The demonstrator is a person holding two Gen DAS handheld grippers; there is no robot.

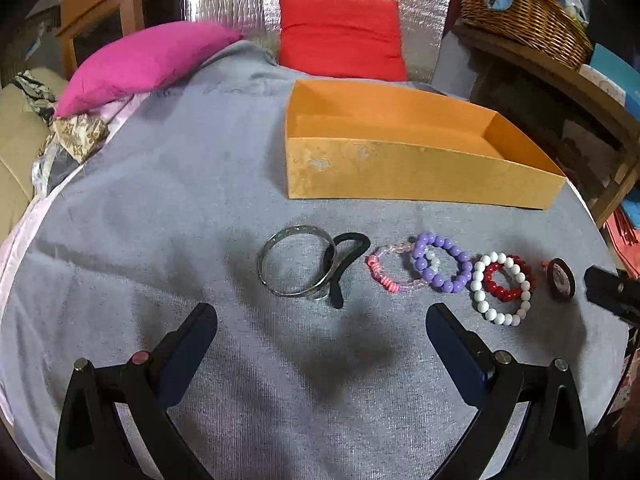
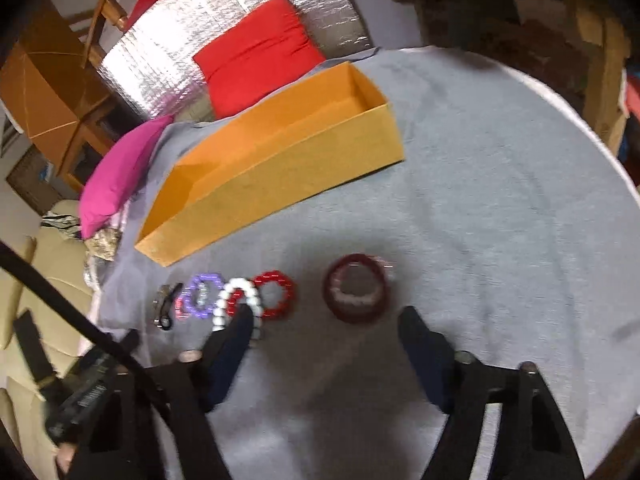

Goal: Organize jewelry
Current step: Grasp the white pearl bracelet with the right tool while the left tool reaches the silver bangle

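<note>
A round table [image 1: 160, 184] covered with a grey cloth carries all the jewelry. An orange cardboard box [image 1: 400, 172], open on top and with nothing visible inside, lies toward the far edge of the table, near a red cushion [image 1: 340, 36] and a pink cushion [image 1: 148, 64] that rest at that edge.

Between the box and the near edge, the jewelry lies in a row. From the left end there is a silver bangle [image 1: 296, 266], which overlaps a black band [image 1: 346, 264]. Next comes a pink bracelet [image 1: 386, 272], then a purple bead bracelet [image 1: 442, 264] touching it. After that a white bead bracelet [image 1: 500, 288] lies over a red bead bracelet [image 1: 508, 280]. At the right end, near the table's right edge, a dark red bangle [image 1: 560, 278] lies a little apart from the others.

The left gripper [image 1: 320, 316] hangs above the cloth on the near side of the silver bangle. Its jaws are wide apart and hold nothing.

The right gripper [image 2: 326, 316] hangs above the right part of the row. Its jaws are apart with nothing between them, and the dark red bangle [image 2: 356, 294] lies just beyond the gap. Its left finger [image 2: 236, 332] covers part of the white bead bracelet [image 2: 236, 300] in the right wrist view; whether it touches the beads I cannot tell, because this picture is blurred.
</note>
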